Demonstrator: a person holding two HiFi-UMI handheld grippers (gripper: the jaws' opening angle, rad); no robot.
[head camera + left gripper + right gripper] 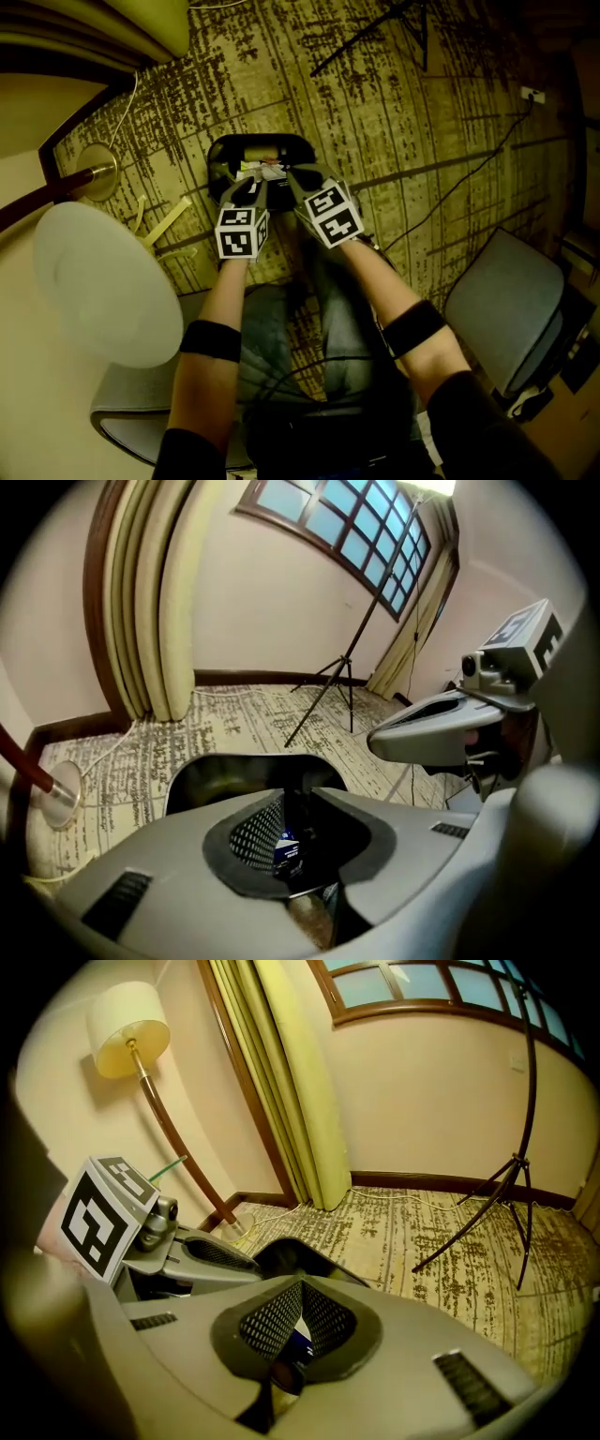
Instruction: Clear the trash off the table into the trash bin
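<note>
At far left, the floor lamp stands on the carpet, clear of the working area.

Next comes the left gripper. We hold it angled steeply down, with its tips over the mouth of the trash bin. Its jaws stand narrowly apart, with a dark slit between the pads. A blue and white scrap shows in that slit. We cannot tell whether it hangs between the pads or lies in the bin below. We judge that nothing is firmly pinched.

The bin sits on the floor directly ahead of the knees, between the two gripper tips. White trash lies inside it, near the edge closest to us. We judge that the bin is placed there so that both hands can reach its mouth from the seat.

The right gripper is held just beside the left one, at a similar downward angle over the same opening. Its jaws are closed together at the tips. A blue and white scrap also shows in the pad window. Whether the jaws pinch it is unclear. We judge that this pose serves to drop items straight into the bin.

At right stands an unoccupied chair. The table is not in view.
</note>
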